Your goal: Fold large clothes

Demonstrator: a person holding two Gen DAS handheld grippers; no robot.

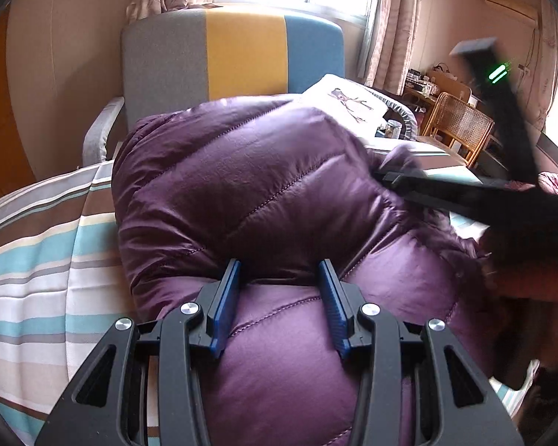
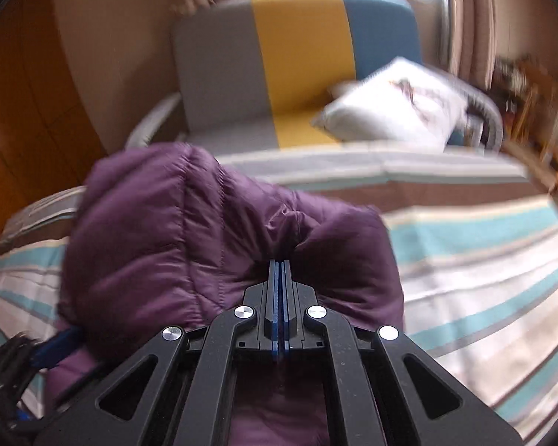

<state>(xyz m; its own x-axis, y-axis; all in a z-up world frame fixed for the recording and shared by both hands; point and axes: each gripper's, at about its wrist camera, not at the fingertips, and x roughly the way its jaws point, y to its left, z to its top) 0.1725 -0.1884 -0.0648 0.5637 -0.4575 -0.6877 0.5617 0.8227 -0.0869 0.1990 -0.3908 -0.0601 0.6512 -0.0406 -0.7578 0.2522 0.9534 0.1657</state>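
A purple quilted down jacket [image 1: 264, 193] lies bunched on the striped bed. My left gripper [image 1: 281, 271] is open, its blue pads on either side of a puffed fold of the jacket, resting on it. My right gripper [image 2: 281, 260] is shut on a pinch of the jacket's fabric [image 2: 212, 230] and holds part of it raised. The right gripper also shows in the left wrist view [image 1: 390, 178] as a dark blurred bar at the jacket's right side. The left gripper shows in the right wrist view at the lower left edge [image 2: 52, 345].
The bed has a striped sheet [image 2: 483, 260] in teal, brown and white. Behind it stands a grey, yellow and blue chair [image 1: 234, 55] with a white cushion [image 2: 394, 111]. A rattan chair [image 1: 461, 126] and a cluttered table stand at the right by curtains.
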